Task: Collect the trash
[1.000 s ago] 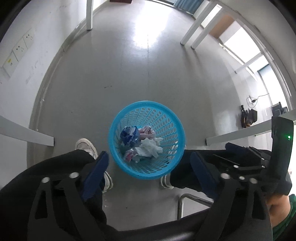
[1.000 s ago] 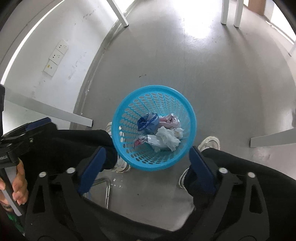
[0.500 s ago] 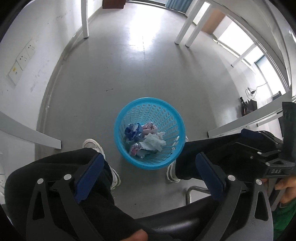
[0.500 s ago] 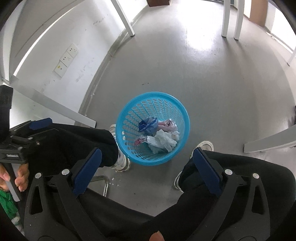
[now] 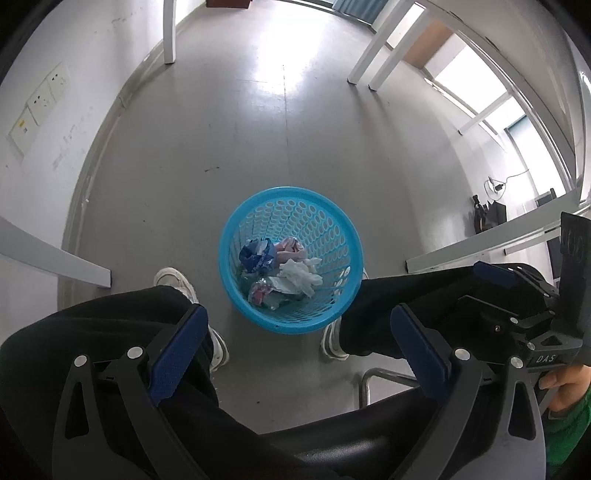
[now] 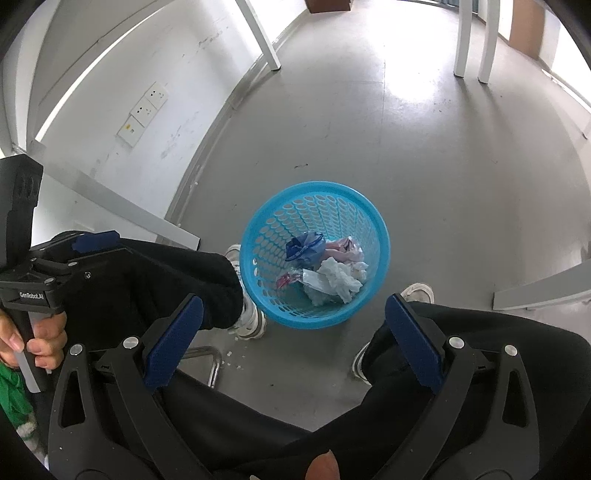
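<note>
A blue perforated plastic basket [image 5: 340,229] stands on the grey floor between the person's feet; it also shows in the right wrist view [image 6: 376,221]. Inside lie crumpled white tissue [image 5: 300,272], a blue wrapper [image 5: 256,255], pink paper [image 5: 290,247] and a small red wrapper [image 5: 258,293]. My left gripper [image 5: 295,349] is open and empty, held high above the basket. My right gripper [image 6: 293,341] is open and empty, also high above the basket. Each gripper appears in the other's view, the right one [image 5: 517,295] and the left one [image 6: 66,266].
The person's black-trousered legs [image 5: 110,332] and white shoes [image 5: 177,280] flank the basket. White table legs [image 5: 169,29] stand around the floor. A wall with sockets [image 6: 147,107] is on the left. A metal chair rail [image 5: 369,384] is below.
Both grippers have risen away from the basket, which looks smaller now. The trash in the basket has not moved.
</note>
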A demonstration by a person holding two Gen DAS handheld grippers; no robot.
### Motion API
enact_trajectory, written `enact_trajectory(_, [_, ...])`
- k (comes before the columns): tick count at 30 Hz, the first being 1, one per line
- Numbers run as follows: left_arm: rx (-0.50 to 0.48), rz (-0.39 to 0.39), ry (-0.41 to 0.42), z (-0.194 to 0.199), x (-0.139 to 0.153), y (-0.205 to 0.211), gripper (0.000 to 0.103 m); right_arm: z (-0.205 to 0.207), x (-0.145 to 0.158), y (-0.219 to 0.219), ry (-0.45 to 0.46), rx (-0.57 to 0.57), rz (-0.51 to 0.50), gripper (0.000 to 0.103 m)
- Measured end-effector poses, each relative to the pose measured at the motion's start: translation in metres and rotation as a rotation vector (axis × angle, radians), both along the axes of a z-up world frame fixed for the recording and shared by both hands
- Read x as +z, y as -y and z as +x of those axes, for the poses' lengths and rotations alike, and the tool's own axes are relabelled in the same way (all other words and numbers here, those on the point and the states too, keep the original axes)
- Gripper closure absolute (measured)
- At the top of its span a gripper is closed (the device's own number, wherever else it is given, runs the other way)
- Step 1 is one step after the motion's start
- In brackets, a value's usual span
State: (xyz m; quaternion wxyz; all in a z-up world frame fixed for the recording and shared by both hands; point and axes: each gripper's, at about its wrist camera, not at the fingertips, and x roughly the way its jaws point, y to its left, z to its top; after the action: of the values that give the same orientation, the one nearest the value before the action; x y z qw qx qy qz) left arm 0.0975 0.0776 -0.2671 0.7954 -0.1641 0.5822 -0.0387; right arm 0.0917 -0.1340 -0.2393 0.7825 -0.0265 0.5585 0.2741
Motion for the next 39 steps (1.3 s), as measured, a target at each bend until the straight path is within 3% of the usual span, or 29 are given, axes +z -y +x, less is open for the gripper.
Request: enact_trajectory(39, [-0.018,0.012,-0.006,-0.001,-0.003,-0.001,0.006,-0.001,-0.011,-0.003,-0.033,-0.012,0.006,0.009])
